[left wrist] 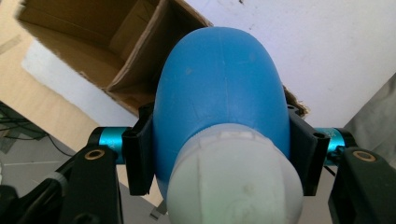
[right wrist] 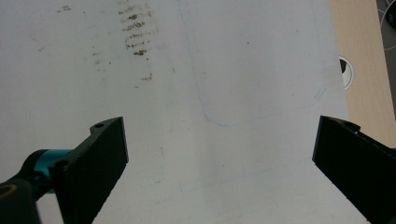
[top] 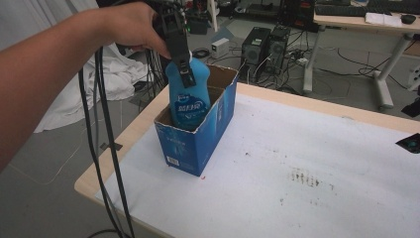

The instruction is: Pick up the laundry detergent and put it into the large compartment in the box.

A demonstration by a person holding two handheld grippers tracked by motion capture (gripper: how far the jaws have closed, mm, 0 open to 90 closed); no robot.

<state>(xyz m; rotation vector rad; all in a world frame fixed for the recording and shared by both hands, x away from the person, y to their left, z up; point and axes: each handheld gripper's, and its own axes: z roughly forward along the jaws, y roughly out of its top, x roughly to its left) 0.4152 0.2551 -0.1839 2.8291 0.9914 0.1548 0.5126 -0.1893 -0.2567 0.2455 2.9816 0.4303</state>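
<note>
My left fingers (left wrist: pixel 219 161) clamp the blue bottle (top: pixel 189 94) at its neck, just below the white cap (left wrist: pixel 233 182). The bottle hangs upright, its lower half inside the open blue cardboard box (top: pixel 198 144), which stands near the bench's (top: pixel 307 163) left edge, toward the far corner. My right fingers (right wrist: pixel 219 163) stand wide apart, holding nothing, above the stained white bench top.

We've got a bright blue bottle (top: pixel 189 94) with a white cap (left wrist: pixel 233 179) and a blue label with white lettering. The box (top: pixel 198 144) is blue outside with white print, plain brown cardboard inside. Our table (top: pixel 317 168) is white with brownish smudges and a pale wood edge.
</note>
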